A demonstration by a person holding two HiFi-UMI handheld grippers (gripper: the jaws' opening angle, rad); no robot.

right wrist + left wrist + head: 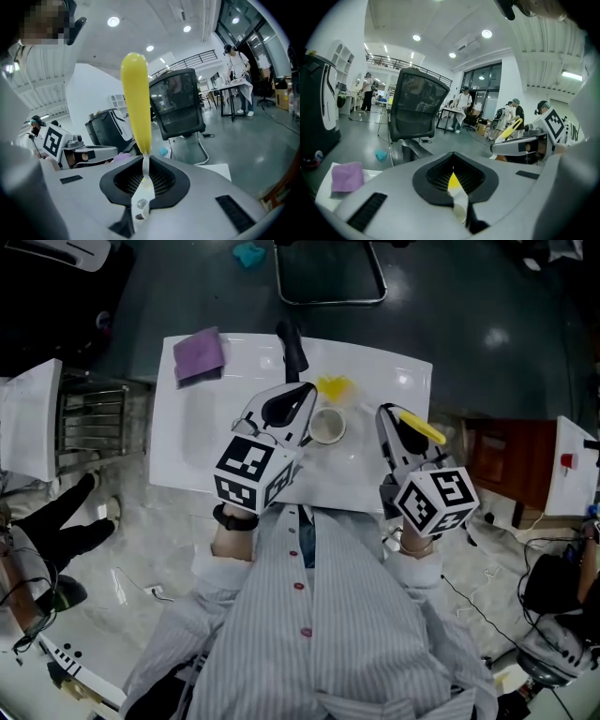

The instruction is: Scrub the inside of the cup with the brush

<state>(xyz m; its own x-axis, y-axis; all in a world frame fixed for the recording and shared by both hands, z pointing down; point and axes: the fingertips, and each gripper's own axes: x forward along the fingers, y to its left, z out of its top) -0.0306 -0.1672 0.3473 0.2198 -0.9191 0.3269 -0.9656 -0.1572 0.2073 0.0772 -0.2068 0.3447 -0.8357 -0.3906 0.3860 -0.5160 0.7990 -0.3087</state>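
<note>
My left gripper [302, 418] is clamped tight on the rim of the cup [326, 425], mid-way along the white table [187, 442]. My right gripper [392, 423] is squeezed shut on the brush [419, 426], yellow handle sticking out. The cup lies left of the brush, clearly apart.

purple cloth [199, 354] on white table [187, 446], black office chair [417, 110] beyond

One cup [327, 426], one brush [419, 427], one purple cloth [199, 354], one yellow object [334, 386], one white table [202, 448].
</note>
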